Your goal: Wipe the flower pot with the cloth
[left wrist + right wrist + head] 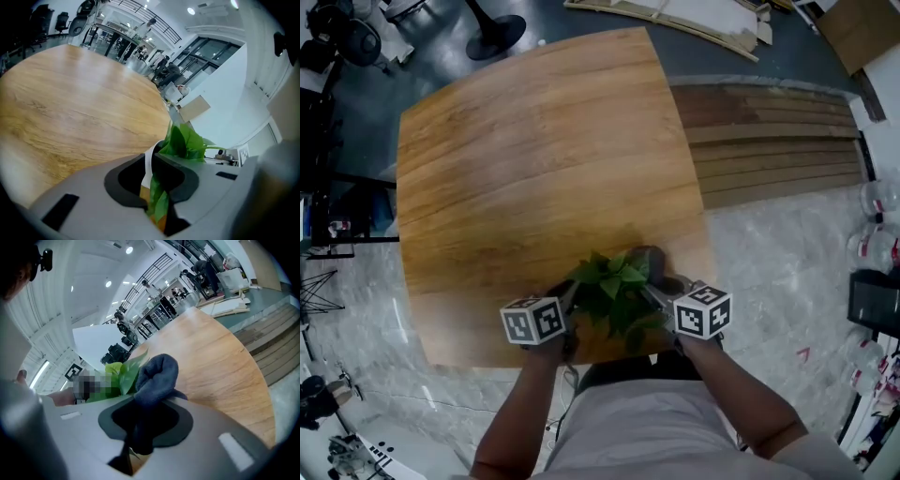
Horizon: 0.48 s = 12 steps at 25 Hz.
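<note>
At the near edge of the wooden desk (534,141), somewhat right of its middle, two tools are being held side by side by a person whose forearms (525,403) are being stretched in from the bottom of the head view. On the left, the left hand-held gripper (151,158) is being held nearly closed, its marker cube (532,321) being carried just over the desk's near edge. Its jaws are being pressed on the thin white rim of the flower pot (148,166), which is filling the narrow gap at their tips, while some of the green leaves (185,140) are being caught in the gap behind. In the head view the rest of the flower pot is being hidden under those leaves, which are being spread between the two hand-held grippers. Whether the flower pot is being rested on the desk or lifted clear of it cannot be told. Just beside the leaves, on their right, the dark grey-blue cloth (157,376) is being held bunched up. It is being clamped by the right hand-held gripper (146,404), whose jaws are being closed tightly on it, one wad being pushed out past the tips and a tail being left hanging back between the jaws. The right marker cube (703,312) is being carried over the near edge too, close to the desk's near right corner.
</note>
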Available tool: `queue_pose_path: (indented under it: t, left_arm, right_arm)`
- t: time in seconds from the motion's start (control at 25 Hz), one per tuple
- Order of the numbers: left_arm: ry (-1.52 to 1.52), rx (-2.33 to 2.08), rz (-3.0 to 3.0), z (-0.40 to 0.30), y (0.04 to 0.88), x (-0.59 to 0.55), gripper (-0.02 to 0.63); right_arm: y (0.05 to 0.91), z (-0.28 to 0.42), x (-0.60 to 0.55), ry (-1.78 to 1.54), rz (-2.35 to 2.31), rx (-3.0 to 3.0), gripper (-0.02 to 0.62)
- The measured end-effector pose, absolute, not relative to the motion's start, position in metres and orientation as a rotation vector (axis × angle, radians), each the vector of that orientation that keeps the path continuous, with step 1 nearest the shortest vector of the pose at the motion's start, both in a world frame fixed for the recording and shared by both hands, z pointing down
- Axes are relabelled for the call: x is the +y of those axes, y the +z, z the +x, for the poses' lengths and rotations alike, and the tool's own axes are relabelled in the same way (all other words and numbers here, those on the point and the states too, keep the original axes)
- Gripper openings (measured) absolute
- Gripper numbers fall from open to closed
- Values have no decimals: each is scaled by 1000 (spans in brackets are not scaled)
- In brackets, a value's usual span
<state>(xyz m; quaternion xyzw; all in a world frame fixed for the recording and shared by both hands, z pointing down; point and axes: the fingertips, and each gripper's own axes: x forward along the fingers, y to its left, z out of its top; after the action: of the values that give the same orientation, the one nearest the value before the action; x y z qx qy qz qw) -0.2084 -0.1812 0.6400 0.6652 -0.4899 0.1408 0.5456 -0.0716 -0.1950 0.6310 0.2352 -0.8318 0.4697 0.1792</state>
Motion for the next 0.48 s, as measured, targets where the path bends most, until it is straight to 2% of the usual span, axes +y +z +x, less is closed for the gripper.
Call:
queue_pose_path:
  t: [0.28,0.48]
  left_arm:
    - [307,-1212,1649,-207,606,-197,63]
    - [240,-1265,1744,-214,551,-206,63]
  right_arm:
    - [593,-55,-220,1189,713,-2433,64]
    - [541,-56,-236,1041,722,-2512,64]
